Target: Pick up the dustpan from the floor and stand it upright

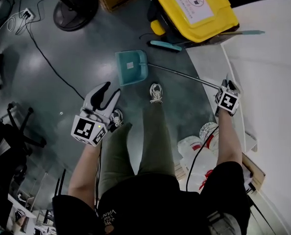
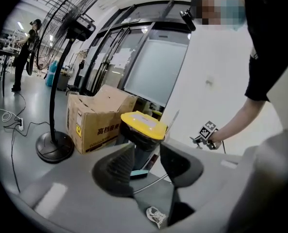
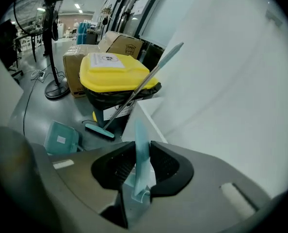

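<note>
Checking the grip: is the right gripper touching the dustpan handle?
Touching: the right gripper is clamped on the teal dustpan handle, plain in the right gripper view.

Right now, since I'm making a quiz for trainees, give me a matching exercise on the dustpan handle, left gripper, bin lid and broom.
1 dustpan handle
2 left gripper
3 bin lid
4 broom

A yellow
B head on the floor
C open, nothing between its jaws
D clamped by the right gripper

Pairs: 1-D, 2-C, 3-A, 4-B
</note>
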{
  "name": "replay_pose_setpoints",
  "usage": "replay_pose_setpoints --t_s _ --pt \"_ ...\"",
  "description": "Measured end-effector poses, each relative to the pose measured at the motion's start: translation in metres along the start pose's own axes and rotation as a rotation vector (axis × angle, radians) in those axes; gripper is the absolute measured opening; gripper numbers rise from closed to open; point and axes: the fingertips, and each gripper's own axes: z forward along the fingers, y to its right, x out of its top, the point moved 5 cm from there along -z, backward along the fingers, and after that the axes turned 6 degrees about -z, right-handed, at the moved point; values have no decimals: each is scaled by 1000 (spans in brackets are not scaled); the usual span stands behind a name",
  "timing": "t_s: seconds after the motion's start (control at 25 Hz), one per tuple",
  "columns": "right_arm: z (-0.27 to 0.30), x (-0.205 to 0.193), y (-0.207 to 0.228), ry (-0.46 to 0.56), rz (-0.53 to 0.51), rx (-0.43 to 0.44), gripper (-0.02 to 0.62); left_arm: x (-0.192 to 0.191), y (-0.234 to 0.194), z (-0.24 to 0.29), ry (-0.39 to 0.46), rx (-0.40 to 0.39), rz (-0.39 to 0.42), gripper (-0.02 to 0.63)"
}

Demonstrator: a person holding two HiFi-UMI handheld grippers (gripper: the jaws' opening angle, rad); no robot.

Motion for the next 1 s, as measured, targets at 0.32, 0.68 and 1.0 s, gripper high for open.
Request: replay_pose_setpoints --t_s 0.32,0.68,1.0 --pt "-40 31 23 41 -97 -35 92 37 9 -24 45 -5 23 134" --pt "-58 34 53 36 -193 -76 103 65 43 -27 93 -59 24 67" --pt "-59 33 69 40 -206 -96 107 67 66 -24 80 -90 24 54"
